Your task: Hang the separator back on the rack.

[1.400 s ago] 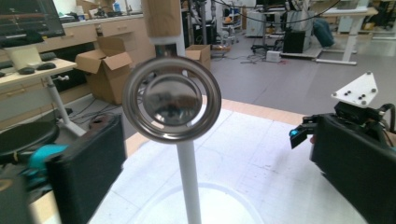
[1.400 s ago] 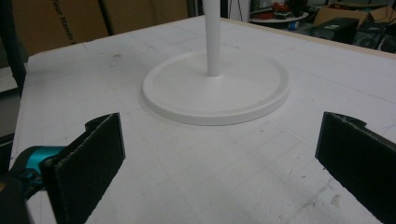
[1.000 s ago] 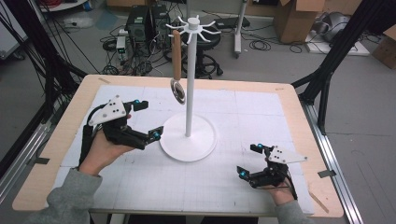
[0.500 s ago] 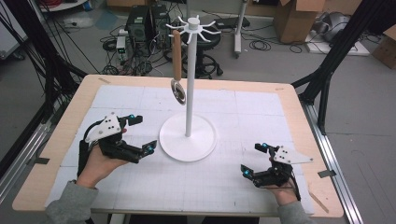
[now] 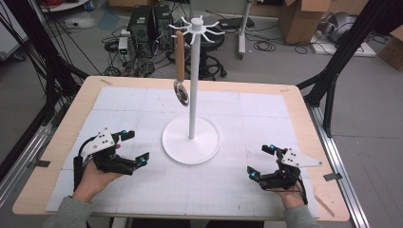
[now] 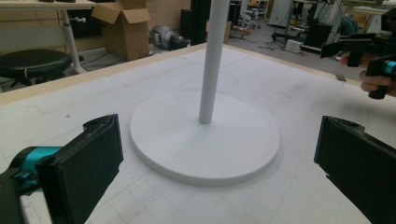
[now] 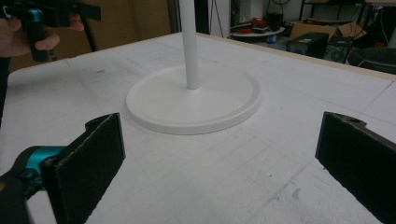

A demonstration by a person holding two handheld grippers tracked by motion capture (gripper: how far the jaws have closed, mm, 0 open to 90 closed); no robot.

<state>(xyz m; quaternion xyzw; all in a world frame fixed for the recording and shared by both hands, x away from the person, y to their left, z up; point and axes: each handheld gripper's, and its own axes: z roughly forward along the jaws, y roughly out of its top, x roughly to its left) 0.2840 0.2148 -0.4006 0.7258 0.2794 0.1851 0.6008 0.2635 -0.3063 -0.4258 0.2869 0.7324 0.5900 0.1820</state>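
Lab or workshop, not a home: the surface is a wooden board with a white gridded mat, framed by black metal struts on a bare grey concrete floor. Behind it sit computer towers with loose cables sprawled around, plus open cardboard boxes. Left tool view adds a round black stool, another box and more benches further back.

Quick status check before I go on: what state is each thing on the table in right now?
Left gripper: open, empty, low over the mat.
Right gripper: open, empty, low over the mat.
White stand: upright at mid-table.
Wooden-handled utensil: hanging from the stand's top hook, clear of the table.
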